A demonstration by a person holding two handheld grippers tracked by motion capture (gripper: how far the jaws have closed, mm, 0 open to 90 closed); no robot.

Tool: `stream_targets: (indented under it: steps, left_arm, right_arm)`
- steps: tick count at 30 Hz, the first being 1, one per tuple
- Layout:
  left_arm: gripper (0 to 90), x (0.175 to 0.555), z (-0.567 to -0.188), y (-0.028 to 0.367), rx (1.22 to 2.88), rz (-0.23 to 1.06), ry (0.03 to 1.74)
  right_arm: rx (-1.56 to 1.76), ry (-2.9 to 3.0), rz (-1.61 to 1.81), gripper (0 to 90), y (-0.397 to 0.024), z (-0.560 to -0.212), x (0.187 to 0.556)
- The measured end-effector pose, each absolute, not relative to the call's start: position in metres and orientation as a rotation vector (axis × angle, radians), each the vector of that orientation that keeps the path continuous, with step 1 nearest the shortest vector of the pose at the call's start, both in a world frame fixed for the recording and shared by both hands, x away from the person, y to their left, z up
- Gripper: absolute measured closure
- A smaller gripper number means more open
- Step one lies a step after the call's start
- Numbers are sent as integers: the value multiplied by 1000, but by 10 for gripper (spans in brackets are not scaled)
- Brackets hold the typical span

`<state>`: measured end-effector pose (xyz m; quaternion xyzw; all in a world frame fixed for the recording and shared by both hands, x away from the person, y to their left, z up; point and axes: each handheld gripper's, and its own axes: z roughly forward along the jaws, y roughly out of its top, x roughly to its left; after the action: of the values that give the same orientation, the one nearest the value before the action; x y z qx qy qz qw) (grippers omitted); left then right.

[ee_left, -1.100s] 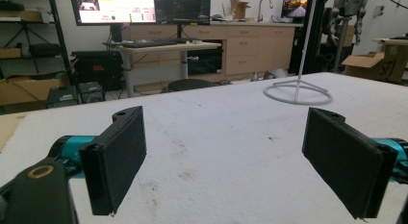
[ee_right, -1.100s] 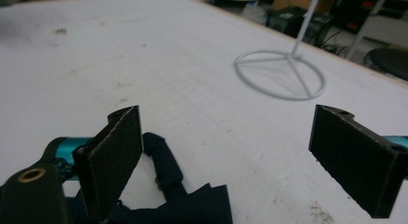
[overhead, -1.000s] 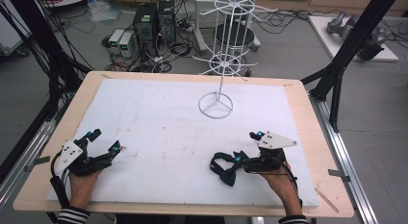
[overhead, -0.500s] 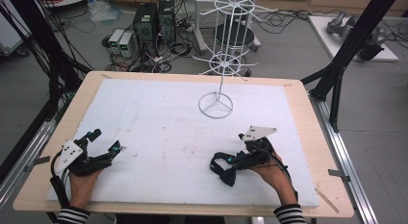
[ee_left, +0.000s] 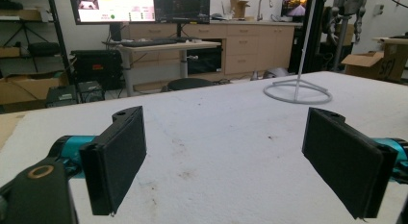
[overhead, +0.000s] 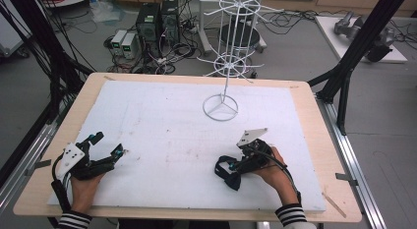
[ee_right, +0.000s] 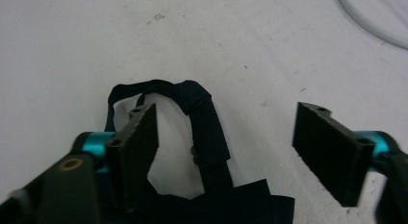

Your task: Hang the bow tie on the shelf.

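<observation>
**Strap not yet picked up**

My left claw [overhead: 109, 149] rests open on the bench [overhead: 162, 135], well to the left of the wire stand [overhead: 222, 103] and holding nothing. My right claw [ee_right: 226, 142] gapes wide over the black strap [ee_right: 204, 132], which lies limp and looped on the rough white foam, near the stand's ring base and toward me. Nothing is gripped yet; I judge that the grasp and any hanging on the thin white hooks are left.

Black claw [overhead: 109, 151] pads on teal mounts, grey plate, striped sleeves [overhead: 73, 221].
</observation>
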<state>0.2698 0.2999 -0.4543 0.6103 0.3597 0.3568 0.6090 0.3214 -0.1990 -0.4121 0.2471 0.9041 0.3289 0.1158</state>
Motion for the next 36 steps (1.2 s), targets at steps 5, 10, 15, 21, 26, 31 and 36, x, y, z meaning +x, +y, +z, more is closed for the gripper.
stream_targets:
  steps: [5,10,15,21,26,31,36]
  left_arm:
    - [158,270,-454,300,1410,824,831]
    - [158,270,-454,300,1410,824,831]
    - [158,270,-454,300,1410,823,830]
    - [158,270,-454,300,1410,823,831]
    - [158,270,-454,300,1411,824,830]
    - [158,270,-454,300,1410,823,830]
    - [158,270,-454,300,1410,824,830]
  right_arm:
    - [711,2704,892,317,-193,-413,323]
    - [722,2732,862,390,-189,-413,325]
    - [717,2766,815,441,-186,-416,326]
    - [713,2785,770,498,-184,-419,326]
    - [677,2795,713,555,-180,-421,325]
    - [670,2807,717,635,-181,-421,325]
    - [695,2810,710,670,-180,-420,325]
